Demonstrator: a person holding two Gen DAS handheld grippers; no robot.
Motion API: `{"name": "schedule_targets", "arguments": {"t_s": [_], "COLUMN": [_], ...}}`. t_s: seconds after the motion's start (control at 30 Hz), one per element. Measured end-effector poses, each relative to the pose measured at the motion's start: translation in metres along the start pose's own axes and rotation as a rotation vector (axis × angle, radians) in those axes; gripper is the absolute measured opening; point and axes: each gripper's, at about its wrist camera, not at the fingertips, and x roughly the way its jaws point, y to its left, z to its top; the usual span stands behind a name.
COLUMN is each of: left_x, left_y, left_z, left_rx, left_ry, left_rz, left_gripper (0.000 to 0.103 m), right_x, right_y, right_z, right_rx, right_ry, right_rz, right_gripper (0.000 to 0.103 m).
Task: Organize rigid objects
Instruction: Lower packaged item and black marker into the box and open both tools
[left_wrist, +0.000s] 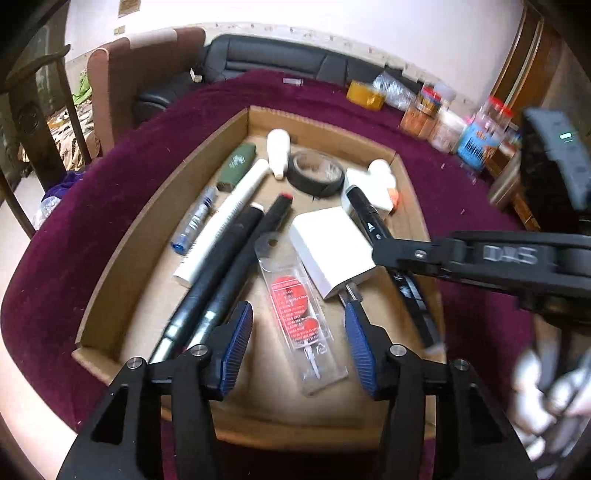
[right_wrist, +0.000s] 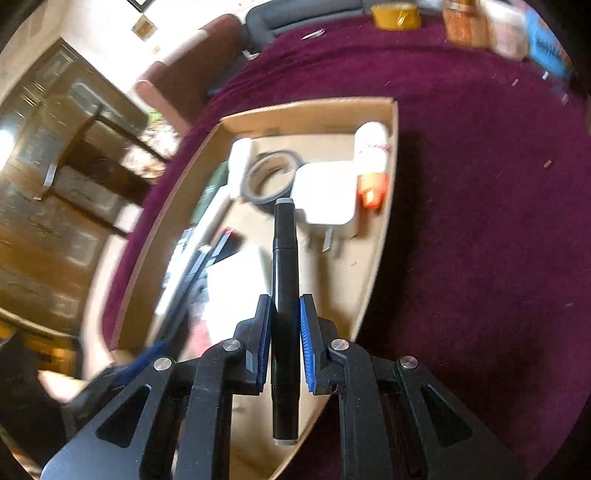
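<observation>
Cardboard tray (left_wrist: 155, 206) on the maroon cloth (left_wrist: 92, 206) already holds most of the loose items, so sorting looks well along; what remains, as far as I can judge, is the piece in hand and perhaps some tidying. Left gripper (left_wrist: 299, 343): jaws stand apart with nothing pressed between the pads; a clear blister pack (left_wrist: 299, 314) with a red card lies on the tray floor in the gap, untouched. Beyond its left finger, a row of long items runs away from the fingertips, roughly parallel: blue-capped pen (left_wrist: 195, 221), white tube (left_wrist: 225, 221), two black sticks (left_wrist: 236, 266). Further out past the fingertips lie a green case (left_wrist: 236, 166), a small white bottle (left_wrist: 279, 151) and a roll of black tape (left_wrist: 316, 171). Just past the right finger sits a white charger block (left_wrist: 332, 247), prongs toward the finger. Right gripper (right_wrist: 284, 343): closed on a black marker (right_wrist: 284, 266), pads clamped on its barrel about mid-length. Marker's long axis runs straight along the fingers, far end projecting beyond the fingertips over the tray toward a second white charger (right_wrist: 325, 199), near end reaching back between the fingers. Marker is held above the tray's right side, not set down. Jars and a yellow tape roll (right_wrist: 395, 16) at the far cloth edge sit outside the tray; cannot tell whether they belong to the job.
</observation>
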Motion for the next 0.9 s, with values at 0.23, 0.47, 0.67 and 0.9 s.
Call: {"name": "schedule_targets", "arguments": {"t_s": [0.23, 0.47, 0.67, 0.9], "left_x": [-0.033, -0.046, -0.049, -0.067], "left_y": [0.020, 0.028, 0.023, -0.003], "left_z": [-0.003, -0.007, -0.011, -0.014], "left_rx": [-0.077, -0.103, -0.109, -0.022], "left_ry": [-0.093, -0.141, -0.149, -0.222], "left_rz": [-0.037, -0.029, -0.039, 0.022], "left_gripper": [0.058, 0.065, 0.065, 0.068], "right_x": [0.005, -0.014, -0.033, -0.071], "right_y": [0.007, 0.004, -0.002, -0.020], "right_z": [-0.003, -0.010, -0.014, -0.032], "right_rx": [-0.026, -0.046, -0.048, -0.122], "right_ry": [0.009, -0.045, -0.128, -0.309], "right_rz": [-0.086, -0.067, -0.036, -0.115], "right_gripper": [0.013, 0.024, 0.025, 0.039]}}
